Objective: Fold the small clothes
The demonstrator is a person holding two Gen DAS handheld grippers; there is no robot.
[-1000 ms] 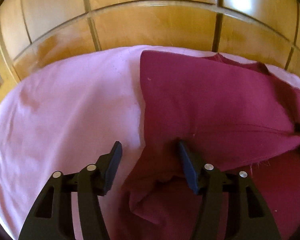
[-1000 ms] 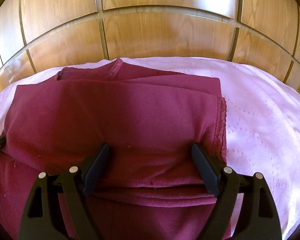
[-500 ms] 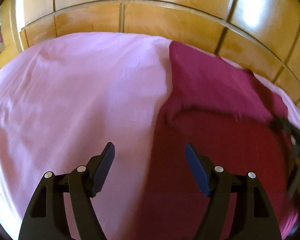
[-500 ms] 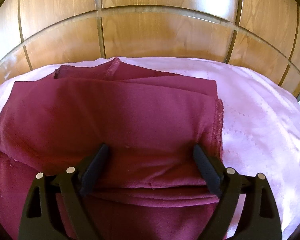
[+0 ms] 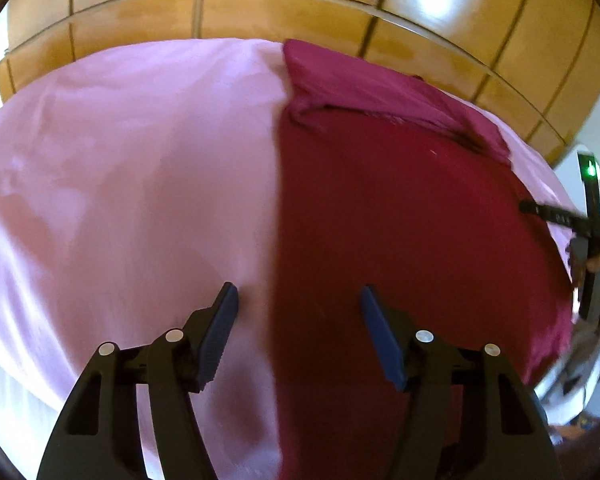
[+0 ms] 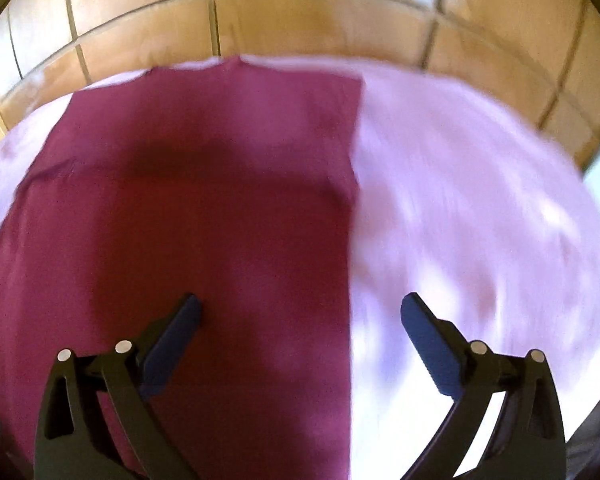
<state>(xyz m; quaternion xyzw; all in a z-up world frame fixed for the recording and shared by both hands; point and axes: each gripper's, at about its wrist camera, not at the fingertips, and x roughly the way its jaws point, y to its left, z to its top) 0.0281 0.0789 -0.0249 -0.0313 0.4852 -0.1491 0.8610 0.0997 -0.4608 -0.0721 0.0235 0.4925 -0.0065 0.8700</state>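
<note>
Both claws are letting go: a second ago they were pinching the folded edge, now the left claw point(image 5: 298, 314) is narrowing on nothing and the right claw point(image 6: 300, 320) is spreading wide, both empty. One maroon garment point(image 5: 400, 216) is lying on one pink sheet point(image 5: 120, 168), seemingly folded, though blur is hiding detail.

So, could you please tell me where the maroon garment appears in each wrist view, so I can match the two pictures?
Left wrist view: the maroon garment fills the centre and right, its straight left edge running down the middle.
Right wrist view: the maroon garment fills the left and centre, its straight right edge running down the middle.
Shared landmark: the pink sheet under it, with wooden panelling behind.
</note>
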